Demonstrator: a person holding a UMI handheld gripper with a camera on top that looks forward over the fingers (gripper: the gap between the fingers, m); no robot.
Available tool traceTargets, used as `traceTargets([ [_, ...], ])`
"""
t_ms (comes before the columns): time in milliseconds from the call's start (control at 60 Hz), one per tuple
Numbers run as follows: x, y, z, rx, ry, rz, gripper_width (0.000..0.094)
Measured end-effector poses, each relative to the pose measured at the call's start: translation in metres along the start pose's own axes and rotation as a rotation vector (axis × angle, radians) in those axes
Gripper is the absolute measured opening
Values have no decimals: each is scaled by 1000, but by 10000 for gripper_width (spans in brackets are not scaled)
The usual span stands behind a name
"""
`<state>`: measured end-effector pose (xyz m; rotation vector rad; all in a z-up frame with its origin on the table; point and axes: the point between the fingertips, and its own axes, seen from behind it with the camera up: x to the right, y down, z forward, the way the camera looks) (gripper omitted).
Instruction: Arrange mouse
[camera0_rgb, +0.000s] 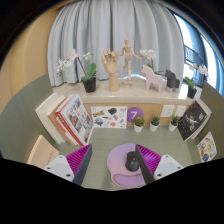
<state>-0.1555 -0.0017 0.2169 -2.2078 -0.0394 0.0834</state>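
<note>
Mouse (128, 165) between open gripper (113, 163) fingers.

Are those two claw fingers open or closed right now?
Open: the gripper fingers stand apart, with a round purple pad on the desk between them.

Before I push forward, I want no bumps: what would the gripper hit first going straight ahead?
Probably nothing close. The open gripper stands over the round purple mouse pad, and the desk ahead looks free up to the small potted plants and cards, though depth is unclear.
</note>
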Motion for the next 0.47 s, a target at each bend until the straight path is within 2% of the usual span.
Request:
traceTargets([
  [300, -13, -9, -23, 54, 7, -43, 872],
  [467, -15, -4, -24, 55, 10, -33, 870],
])
